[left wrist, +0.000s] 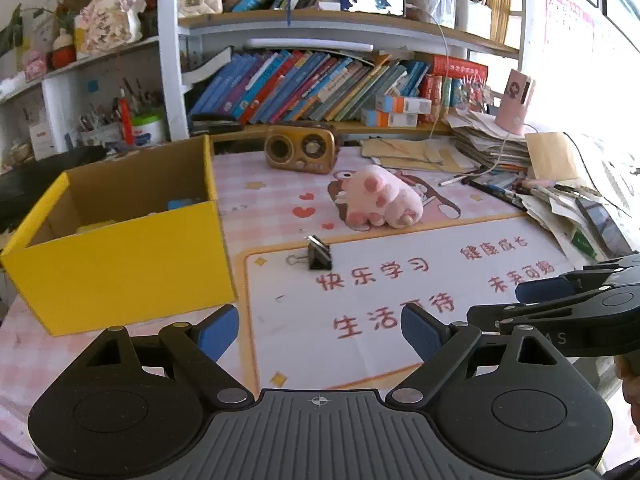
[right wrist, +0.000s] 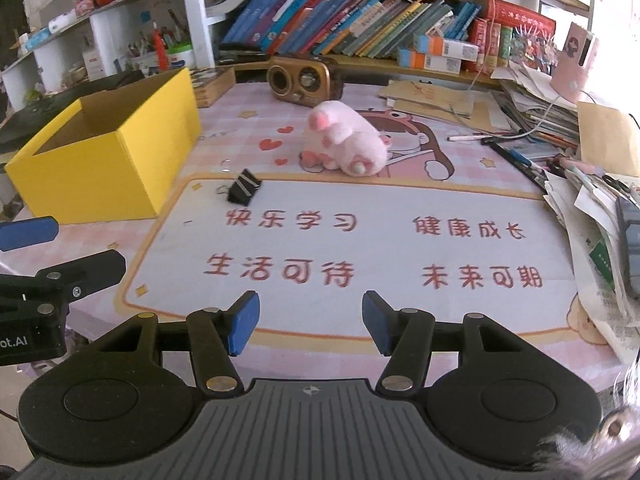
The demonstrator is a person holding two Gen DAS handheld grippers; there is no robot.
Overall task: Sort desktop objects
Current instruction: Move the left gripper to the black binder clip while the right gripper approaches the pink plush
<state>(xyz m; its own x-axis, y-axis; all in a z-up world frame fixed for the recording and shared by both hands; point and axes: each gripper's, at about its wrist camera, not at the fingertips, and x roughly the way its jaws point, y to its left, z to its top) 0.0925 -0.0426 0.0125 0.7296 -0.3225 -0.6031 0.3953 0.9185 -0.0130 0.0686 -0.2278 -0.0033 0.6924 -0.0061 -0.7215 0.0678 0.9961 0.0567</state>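
1. Left wrist view looks right down into the yellow box point(left wrist: 120, 240), and there's something blue and something yellow at the bottom; the right wrist view catches only the bare cardboard walls of the yellow box point(right wrist: 108, 160), contents hidden.
2. Left claw point(left wrist: 320, 332) is released, blue pads spread wide, nothing between them, just the printed mat point(left wrist: 400, 280) below.
3. Right claw point(right wrist: 308, 328) is also empty-handed, its jaws opening at this moment, only mat lettering showing through the gap. In the left view it pokes in from the right edge, side-on.
4. The binder clip point(left wrist: 320, 256) stands on the mat's orange border, wire handle towards the box; in the right view the binder clip point(right wrist: 244, 192) lies near the box's front corner, not touching it.
5. The pink plush paw point(left wrist: 380, 200) rests further back on the cartoon print, well apart from the clip, in front of the brown retro radio point(left wrist: 300, 148).
6. Only the right view shows the wooden tray point(right wrist: 212, 84) tucked behind the box.
7. Room to move: the white centre of the mat is open between claws and clip. The right edge of the surface is crowded with a stack of papers point(right wrist: 592, 208) and pens; the box walls off the left.
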